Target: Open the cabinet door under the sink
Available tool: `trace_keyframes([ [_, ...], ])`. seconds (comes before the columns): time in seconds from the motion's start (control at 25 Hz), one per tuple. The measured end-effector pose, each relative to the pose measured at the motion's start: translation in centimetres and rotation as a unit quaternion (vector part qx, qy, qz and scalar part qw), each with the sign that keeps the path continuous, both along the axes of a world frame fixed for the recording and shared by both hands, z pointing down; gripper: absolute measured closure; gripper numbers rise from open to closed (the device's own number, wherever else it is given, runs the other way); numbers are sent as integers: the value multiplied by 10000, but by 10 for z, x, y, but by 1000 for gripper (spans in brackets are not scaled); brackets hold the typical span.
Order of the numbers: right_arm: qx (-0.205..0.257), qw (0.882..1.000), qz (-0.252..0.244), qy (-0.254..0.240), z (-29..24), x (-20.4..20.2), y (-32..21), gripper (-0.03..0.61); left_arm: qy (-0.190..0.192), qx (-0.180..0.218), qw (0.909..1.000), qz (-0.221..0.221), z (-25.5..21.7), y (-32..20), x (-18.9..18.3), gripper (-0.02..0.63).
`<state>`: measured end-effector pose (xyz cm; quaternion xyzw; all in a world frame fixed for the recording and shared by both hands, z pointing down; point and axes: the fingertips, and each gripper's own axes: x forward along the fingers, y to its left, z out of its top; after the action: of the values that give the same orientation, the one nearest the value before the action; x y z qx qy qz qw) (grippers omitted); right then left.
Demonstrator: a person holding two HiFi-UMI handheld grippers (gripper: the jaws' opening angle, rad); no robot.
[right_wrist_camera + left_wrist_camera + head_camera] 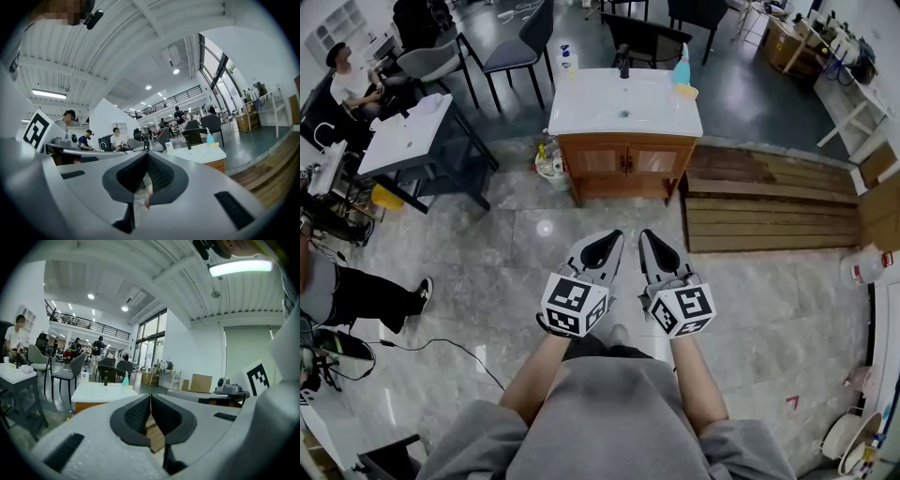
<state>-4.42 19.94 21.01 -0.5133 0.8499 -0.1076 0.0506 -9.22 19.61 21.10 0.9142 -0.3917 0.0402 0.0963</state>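
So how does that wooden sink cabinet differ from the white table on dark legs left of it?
The wooden sink cabinet is closed in below by two shut doors; the white table is open underneath. The cabinet's top holds a basin, a black tap and a blue spray bottle; the table's is flat. Both tops are white.

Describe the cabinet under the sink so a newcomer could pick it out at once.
On the grey marble floor, find the white rectangular sink top just left of the brown wooden plank platform. Beneath it stands the orange-brown wooden two-door cabinet. Unlike the white-topped table with dark legs to its left, it has wooden doors in front.
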Motion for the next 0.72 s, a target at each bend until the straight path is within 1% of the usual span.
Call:
trace_keyframes([
  [0.48, -161, 9998, 65, -61, 25, 20, -66, 571, -99, -86, 9999, 48, 19, -69, 17, 600],
  [0.72, -235, 9996, 143, -19, 33, 19, -109, 571, -127, -180, 9996, 164, 31, -115, 18, 600],
])
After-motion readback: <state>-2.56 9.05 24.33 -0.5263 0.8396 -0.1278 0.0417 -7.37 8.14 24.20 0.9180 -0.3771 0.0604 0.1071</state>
